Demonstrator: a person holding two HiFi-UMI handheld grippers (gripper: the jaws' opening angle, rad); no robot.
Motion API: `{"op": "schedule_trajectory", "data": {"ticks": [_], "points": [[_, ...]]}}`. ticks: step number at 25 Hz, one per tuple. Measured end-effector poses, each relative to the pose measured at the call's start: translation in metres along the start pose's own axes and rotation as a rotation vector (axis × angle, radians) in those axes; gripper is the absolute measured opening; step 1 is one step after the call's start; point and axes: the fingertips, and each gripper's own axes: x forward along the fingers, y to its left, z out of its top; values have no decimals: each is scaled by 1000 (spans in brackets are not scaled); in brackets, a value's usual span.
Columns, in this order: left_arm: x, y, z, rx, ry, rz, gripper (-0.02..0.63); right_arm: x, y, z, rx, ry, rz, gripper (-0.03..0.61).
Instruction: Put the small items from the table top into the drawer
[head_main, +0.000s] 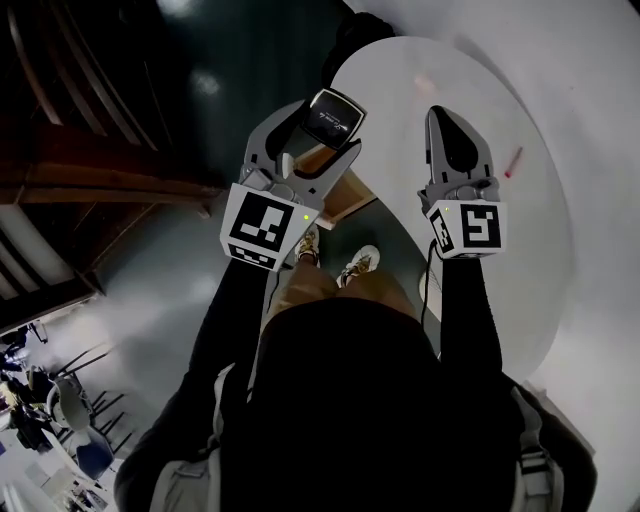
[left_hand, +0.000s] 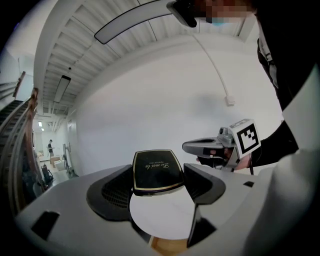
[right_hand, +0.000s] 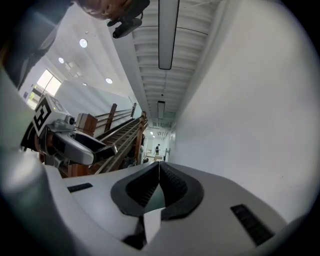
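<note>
- Left gripper: centre of the head view, just left of the table edge. Jaws are clamped on a black compact case, one jaw on each side of it.
- Case: flat, rounded corners, gold rim, light script on the lid (too small to read). It sits at the jaw tips, lid facing the left gripper camera.
- Right gripper: right of centre in the head view, over the white round table. Jaws are pressed together, with nothing between them in the right gripper view.
- The two grippers are side by side and apart, and each shows at the edge of the other's view.
- Small red stick-like item: lies on the table top, upper right of the frame, just right of the right gripper. Too small to identify.
- Wooden part: shows below the left gripper at the table edge. I cannot tell whether it is the drawer.
- Person's shoes: on the dark floor, lower centre.
</note>
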Motion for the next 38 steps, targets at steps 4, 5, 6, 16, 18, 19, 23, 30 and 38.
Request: {"op": "schedule_trajectory", "data": {"ticks": [4, 5, 6, 16, 18, 19, 23, 30, 38], "points": [[11, -4, -50, -27, 101, -23, 337, 0, 3, -10, 6, 24, 5, 28], [13, -5, -65, -36, 131, -34, 337, 0, 3, -13, 9, 32, 3, 28], [15, -6, -80, -44, 161, -44, 337, 0, 4, -16, 11, 41, 2, 28], [23, -21, -206, -118, 440, -100, 337, -9, 1, -40, 39, 140, -12, 28], [24, -23, -231, -131, 501, -113, 337, -10, 3, -46, 42, 157, -12, 28], [25, -23, -243, -140, 526, -118, 337, -10, 3, -49, 44, 165, -12, 28], [30, -23, -283, -159, 616, -137, 337, -7, 4, -58, 51, 187, -12, 27], [44, -28, -334, -173, 771, -182, 337, -1, 4, -61, 44, 197, -12, 27], [45, -32, -379, -187, 926, -205, 337, -2, 0, -68, 46, 220, -29, 28]]}}
